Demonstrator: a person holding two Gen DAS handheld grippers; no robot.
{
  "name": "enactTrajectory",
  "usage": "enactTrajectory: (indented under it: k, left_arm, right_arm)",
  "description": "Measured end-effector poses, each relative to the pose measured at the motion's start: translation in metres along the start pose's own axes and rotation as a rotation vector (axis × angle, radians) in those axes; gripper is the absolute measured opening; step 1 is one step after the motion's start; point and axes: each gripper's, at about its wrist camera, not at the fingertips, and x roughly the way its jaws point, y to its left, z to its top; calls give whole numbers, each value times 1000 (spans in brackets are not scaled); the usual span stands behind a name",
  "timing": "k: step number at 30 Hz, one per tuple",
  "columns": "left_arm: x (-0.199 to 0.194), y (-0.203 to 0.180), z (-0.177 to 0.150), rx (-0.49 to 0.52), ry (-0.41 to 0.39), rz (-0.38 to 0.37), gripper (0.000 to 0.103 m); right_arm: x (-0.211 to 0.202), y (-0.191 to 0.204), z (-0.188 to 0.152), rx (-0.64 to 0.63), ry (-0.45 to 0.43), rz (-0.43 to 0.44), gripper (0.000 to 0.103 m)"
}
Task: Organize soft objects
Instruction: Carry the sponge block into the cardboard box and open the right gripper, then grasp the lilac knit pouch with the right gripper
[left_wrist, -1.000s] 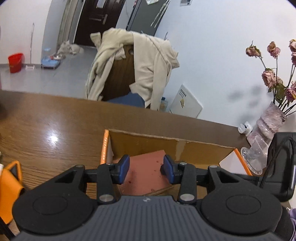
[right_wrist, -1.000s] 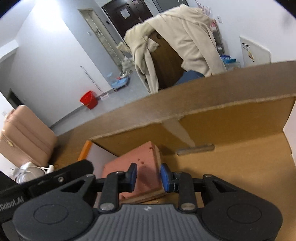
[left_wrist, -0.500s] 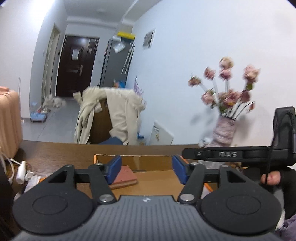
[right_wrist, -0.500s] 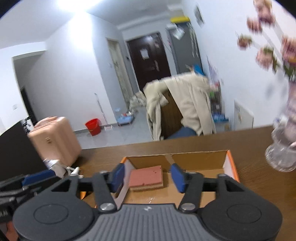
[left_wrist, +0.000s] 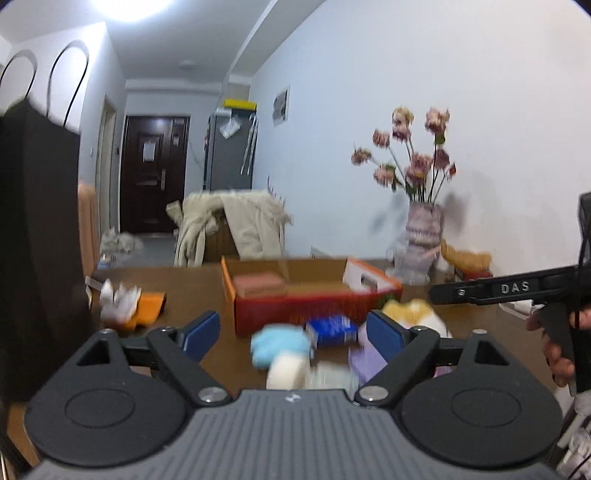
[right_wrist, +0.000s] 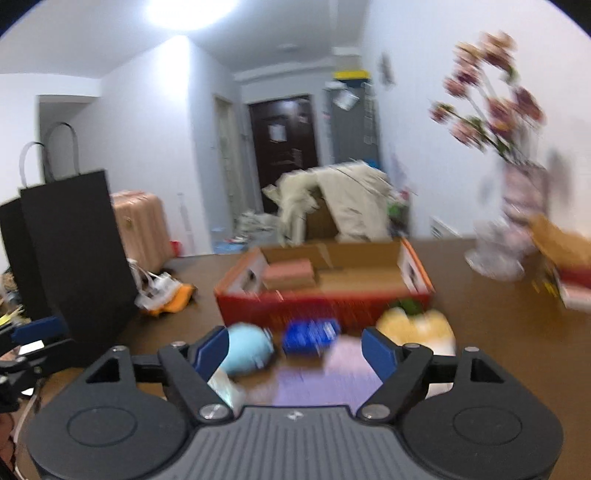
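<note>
A: Which step is in hand?

B: Both tools are between picks, I judge. The pink sponge block is lying in the left end of the cardboard box, and the left tool and right tool are hanging over the loose pile in front of it. Their jaws have just been opening and are standing wide, released, nothing pressed between the pads.

A: What is waiting?

B: Just in front of the box on the bench: a light blue soft toy, a blue packet, a yellow and white plush, and a lilac item nearest the right tool (all blurred, so finer names are guesswork).

A: And the next move?

B: Probably lowering one tool onto a single toy, closing gently, then lifting it over the box's near wall.

A: Anything in the way?

B: The pieces are lying close together, so a neighbour may be getting dragged along. A black paper bag is standing left, a vase of flowers right, both apart from the pile.
</note>
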Motion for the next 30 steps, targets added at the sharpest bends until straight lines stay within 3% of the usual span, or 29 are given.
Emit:
enactTrajectory:
  k: [4, 12, 22, 30]
  left_arm:
    - [-7, 8, -27, -32, 42, -1, 90]
    - [10, 4, -55, -25, 108, -13, 91]
    - [35, -4, -66, -8, 151, -37, 93]
    - [57, 1, -59, -59, 158, -58, 93]
  right_arm:
    - [-14, -2, -37, 24, 14, -53, 78]
    - [-12, 18, -78, -50, 69, -3, 78]
    - [-2, 14, -90, -17, 63, -29, 77]
    - [6, 2, -85, 3, 45, -62, 77]
